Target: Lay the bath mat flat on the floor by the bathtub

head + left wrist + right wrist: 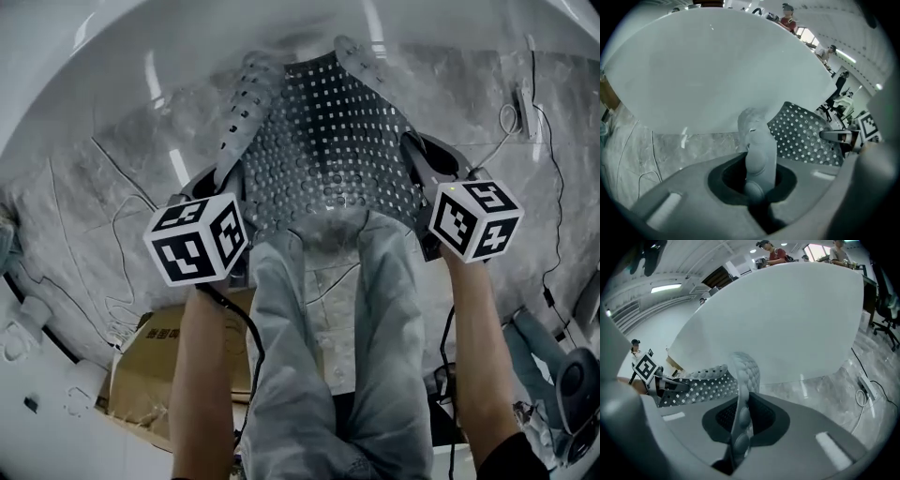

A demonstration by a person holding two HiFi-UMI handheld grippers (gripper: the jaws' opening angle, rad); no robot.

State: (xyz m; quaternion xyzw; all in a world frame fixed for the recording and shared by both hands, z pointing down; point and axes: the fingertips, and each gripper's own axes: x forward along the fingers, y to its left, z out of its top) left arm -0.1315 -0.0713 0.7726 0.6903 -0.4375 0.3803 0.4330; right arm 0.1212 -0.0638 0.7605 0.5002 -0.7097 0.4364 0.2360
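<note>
Head view, looking steeply down at a white bathtub [187, 37] on grey marble floor [84, 206]. The only print in sight is on a brown cardboard box [150, 366], on the near side of the bathtub at the left; its dark characters are too small to read. Each gripper is carrying a cube of black-and-white square markers, with no words on them.

2 bare forearms are reaching forward and down toward the bathtub, 1 on each side of the person's grey trouser legs [328, 356]. The left gripper [225, 178] is angling steeply down, and its own view shows its jaws clenched on a rolled edge of the bath mat [757, 154]. The right gripper [417, 155] is pointing less steeply, and its jaws are pinching the mat's opposite edge [740, 408].

The grey bath mat [328, 141], dotted with square holes and round suckers, is stretching between the 2 grippers just in front of the bathtub's wall, its far corners curling. Whether it is touching the floor cannot be told. Thin cables [539, 122] are lying on the floor along the bathtub at the right.
</note>
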